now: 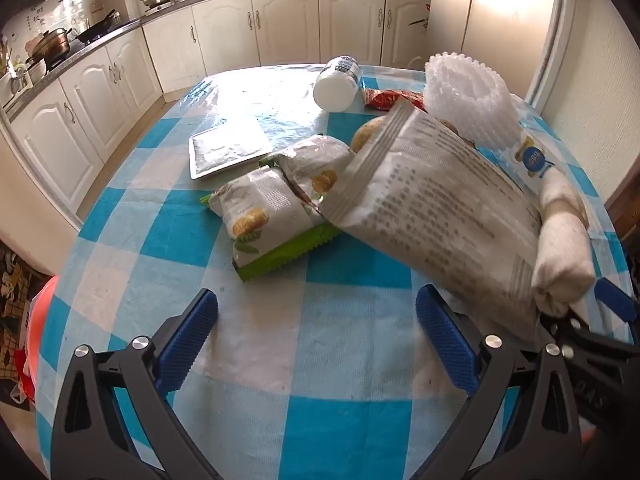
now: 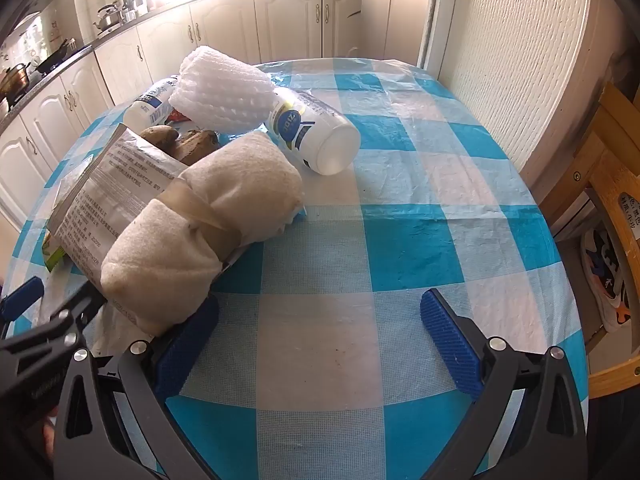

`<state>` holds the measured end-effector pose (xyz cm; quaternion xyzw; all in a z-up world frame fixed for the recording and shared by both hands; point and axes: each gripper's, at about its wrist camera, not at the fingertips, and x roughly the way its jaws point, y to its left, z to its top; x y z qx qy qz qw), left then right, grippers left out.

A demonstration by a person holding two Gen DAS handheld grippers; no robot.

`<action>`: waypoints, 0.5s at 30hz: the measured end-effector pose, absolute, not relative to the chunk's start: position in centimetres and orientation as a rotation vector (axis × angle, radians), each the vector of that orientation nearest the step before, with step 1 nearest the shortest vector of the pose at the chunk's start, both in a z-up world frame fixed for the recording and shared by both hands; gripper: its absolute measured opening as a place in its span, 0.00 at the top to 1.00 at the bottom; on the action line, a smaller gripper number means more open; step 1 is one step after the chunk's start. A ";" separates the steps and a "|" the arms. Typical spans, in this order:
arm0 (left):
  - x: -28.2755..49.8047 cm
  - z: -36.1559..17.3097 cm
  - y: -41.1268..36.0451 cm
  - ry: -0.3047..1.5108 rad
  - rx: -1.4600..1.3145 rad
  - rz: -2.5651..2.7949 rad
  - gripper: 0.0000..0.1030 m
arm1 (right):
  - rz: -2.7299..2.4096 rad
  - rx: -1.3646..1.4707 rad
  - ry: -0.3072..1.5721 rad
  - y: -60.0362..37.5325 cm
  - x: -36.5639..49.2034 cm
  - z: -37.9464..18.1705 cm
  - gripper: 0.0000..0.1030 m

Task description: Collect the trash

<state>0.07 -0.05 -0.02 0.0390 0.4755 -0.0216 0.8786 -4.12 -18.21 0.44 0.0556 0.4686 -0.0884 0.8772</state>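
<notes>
The surface [image 1: 172, 220] with blue and white squares fills both views. The big printed bag [image 1: 440, 208] lies slanting from upper left to lower right, just right of the left tool [image 1: 316, 340]. The taped cloth roll [image 2: 200, 232] lies just left of the right tool [image 2: 320, 344], touching its left finger. Both tools are spread wide, holding nothing.
</notes>
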 end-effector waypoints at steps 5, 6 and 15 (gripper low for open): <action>-3.0 0.5 0.9 0.911 0.058 -0.092 0.03 | -0.166 0.102 1.030 -18.1 -4.2 0.5 0.04; -3.9 0.5 1.0 0.900 0.057 -0.091 0.03 | -0.164 0.100 1.033 -18.1 -4.3 0.6 0.04; -7.1 3.4 2.5 0.882 0.000 -0.091 0.03 | -0.197 0.081 0.945 -16.8 -10.1 1.6 0.04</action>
